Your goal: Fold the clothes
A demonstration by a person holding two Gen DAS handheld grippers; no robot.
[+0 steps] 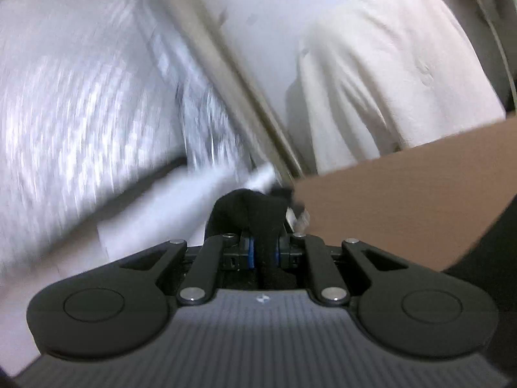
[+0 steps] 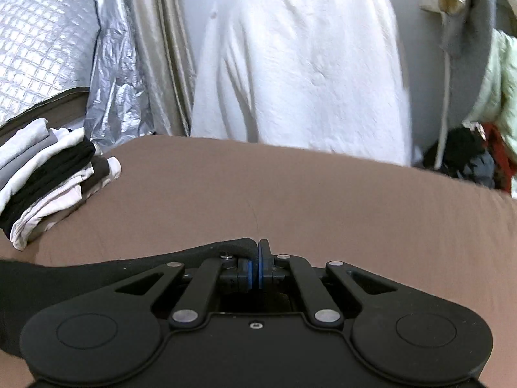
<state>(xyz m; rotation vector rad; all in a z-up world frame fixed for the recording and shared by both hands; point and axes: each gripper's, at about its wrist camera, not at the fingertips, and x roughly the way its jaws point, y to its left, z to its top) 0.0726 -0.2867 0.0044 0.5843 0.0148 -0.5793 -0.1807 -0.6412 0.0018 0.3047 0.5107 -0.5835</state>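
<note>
My left gripper (image 1: 263,242) is shut on a bunched black garment (image 1: 245,207), which bulges out past its blue pads (image 1: 249,249); this view is motion-blurred. In the right wrist view the same kind of black garment (image 2: 97,274) runs from the lower left up to my right gripper (image 2: 258,258). That gripper's blue pads (image 2: 248,274) are pressed together on the cloth's thin edge. Both grippers are over a bed with a brown sheet (image 2: 290,194), also seen at the right as the brown sheet (image 1: 404,200).
A stack of folded clothes (image 2: 48,174) in white, grey and black sits at the bed's left. A white cloth (image 2: 307,64) hangs behind the bed. Silver quilted foil (image 2: 38,32) stands at the back left. A pile of loose clothes (image 2: 468,155) lies at the far right.
</note>
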